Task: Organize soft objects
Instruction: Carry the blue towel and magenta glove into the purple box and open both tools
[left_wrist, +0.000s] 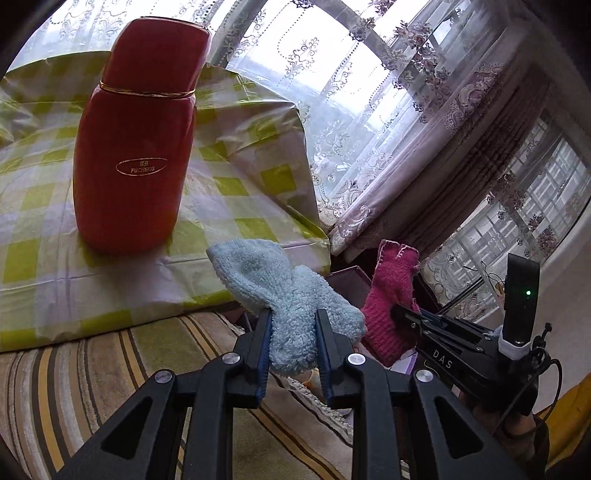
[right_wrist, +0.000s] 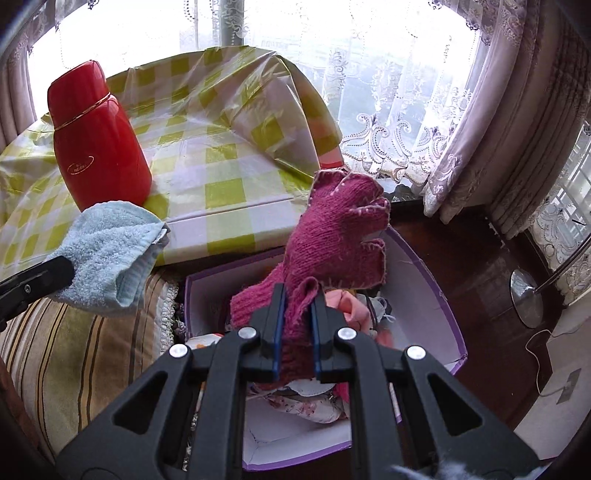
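Far left, a bench under green-checked plastic cloth (right_wrist: 229, 155), tall red flask (right_wrist: 98, 136) upright on it. Below, an open purple-edged cardboard box (right_wrist: 424, 295) holding clothes. Left gripper (left_wrist: 291, 332) clamped on a fluffy pale-blue sock (left_wrist: 288, 295); right gripper (right_wrist: 298, 317) pinching a magenta knitted glove (right_wrist: 332, 236) over the box. Both light, limp, drooping; best gripped mid-body.

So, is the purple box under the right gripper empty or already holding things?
Holding things: the purple box shows pink and floral fabric pieces inside, below the held magenta glove.
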